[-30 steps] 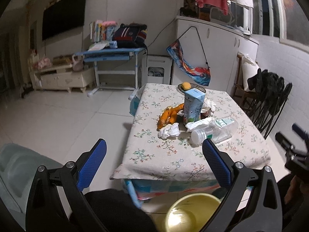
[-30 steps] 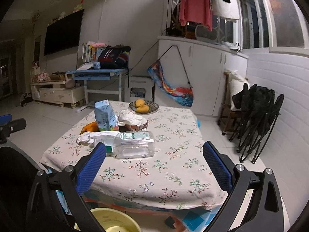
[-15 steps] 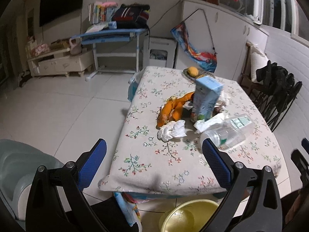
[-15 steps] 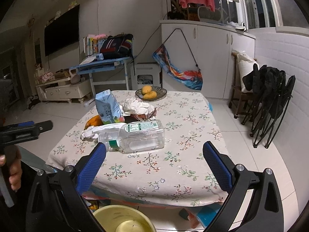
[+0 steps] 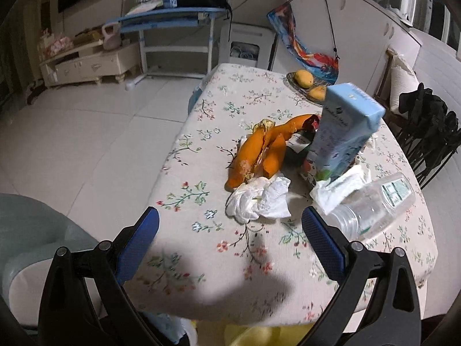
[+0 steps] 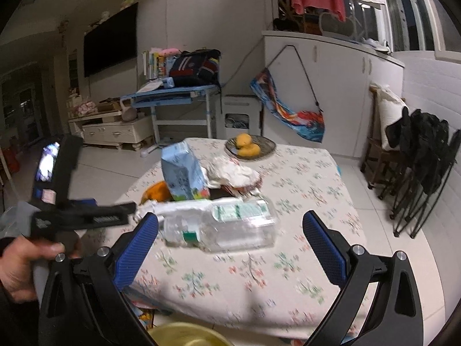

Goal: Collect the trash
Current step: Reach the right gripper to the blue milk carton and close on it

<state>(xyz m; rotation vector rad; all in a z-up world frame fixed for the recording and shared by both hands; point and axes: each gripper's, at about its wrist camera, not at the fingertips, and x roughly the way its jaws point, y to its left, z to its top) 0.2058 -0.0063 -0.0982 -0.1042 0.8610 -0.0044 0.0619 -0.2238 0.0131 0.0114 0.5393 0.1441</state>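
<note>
Both jaws were held spread and empty over the near edge of the bench (image 5: 201, 132).

A crumpled tissue (image 5: 259, 199) was seen just ahead of the left gripper (image 5: 229, 239), with orange peel (image 5: 253, 155) beyond it. A clear plastic bottle (image 6: 224, 225) lay on its side across the right gripper (image 6: 230, 239), cap end leftward. A tilted blue carton (image 6: 184, 178) stood behind it.
</note>
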